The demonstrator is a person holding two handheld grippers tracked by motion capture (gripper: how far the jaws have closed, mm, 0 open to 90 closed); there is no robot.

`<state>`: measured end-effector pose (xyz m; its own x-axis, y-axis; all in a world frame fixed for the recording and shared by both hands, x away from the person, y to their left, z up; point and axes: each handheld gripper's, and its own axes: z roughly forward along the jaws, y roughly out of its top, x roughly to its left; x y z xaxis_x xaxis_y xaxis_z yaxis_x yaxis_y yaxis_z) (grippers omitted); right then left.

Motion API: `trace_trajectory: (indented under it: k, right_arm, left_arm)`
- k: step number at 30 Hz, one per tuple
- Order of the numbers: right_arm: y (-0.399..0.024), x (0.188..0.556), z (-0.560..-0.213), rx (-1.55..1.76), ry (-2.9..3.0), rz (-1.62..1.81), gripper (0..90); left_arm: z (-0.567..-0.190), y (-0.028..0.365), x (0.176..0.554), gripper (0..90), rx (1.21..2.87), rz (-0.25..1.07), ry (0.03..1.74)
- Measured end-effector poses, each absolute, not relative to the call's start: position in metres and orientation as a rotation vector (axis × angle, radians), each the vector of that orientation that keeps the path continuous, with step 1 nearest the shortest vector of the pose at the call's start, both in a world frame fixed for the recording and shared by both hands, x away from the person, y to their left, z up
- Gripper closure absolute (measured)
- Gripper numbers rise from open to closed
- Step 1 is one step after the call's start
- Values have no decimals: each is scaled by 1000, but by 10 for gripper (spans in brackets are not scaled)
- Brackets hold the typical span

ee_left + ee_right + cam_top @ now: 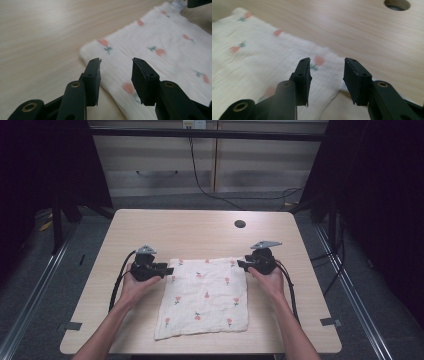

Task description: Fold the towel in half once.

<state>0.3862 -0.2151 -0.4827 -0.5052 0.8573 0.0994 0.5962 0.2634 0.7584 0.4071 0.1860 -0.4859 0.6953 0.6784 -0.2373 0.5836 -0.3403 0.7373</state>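
Cloth (204, 296) lies flat on the tabletop (200, 227); left tool (167, 270) and right tool (241, 264), both released, flank its far corners.

Both forearms reach forward, left gripper (168, 270) and right gripper (241, 264) jaws parted.

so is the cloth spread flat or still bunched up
Spread flat. The cloth lies open as a rough square on the table, its edges and flower print in plain view; whether it is doubled over, cannot tell.
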Motion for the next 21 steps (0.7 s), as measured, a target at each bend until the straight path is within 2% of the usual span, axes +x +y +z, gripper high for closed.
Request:
trace_trajectory:
  k: [3,6,12,19,21]
  right_arm:
    - [-215,406,-490,1367,2214,1079,519]
    - [-219,415,-495,1391,2203,1084,495]
    - [-222,418,-504,1433,2202,1085,511]
    - [-222,419,-509,1434,2209,1082,685]
    - [-221,418,-509,1429,2223,1082,739]
  left_arm:
    - [-488,183,419,585,1997,158,995]
    - [-493,180,427,568,2033,163,1014]
    - [-505,181,439,545,2012,178,1078]
    - [-509,176,442,548,2017,175,1043]
    - [-509,174,441,587,2029,173,1029]
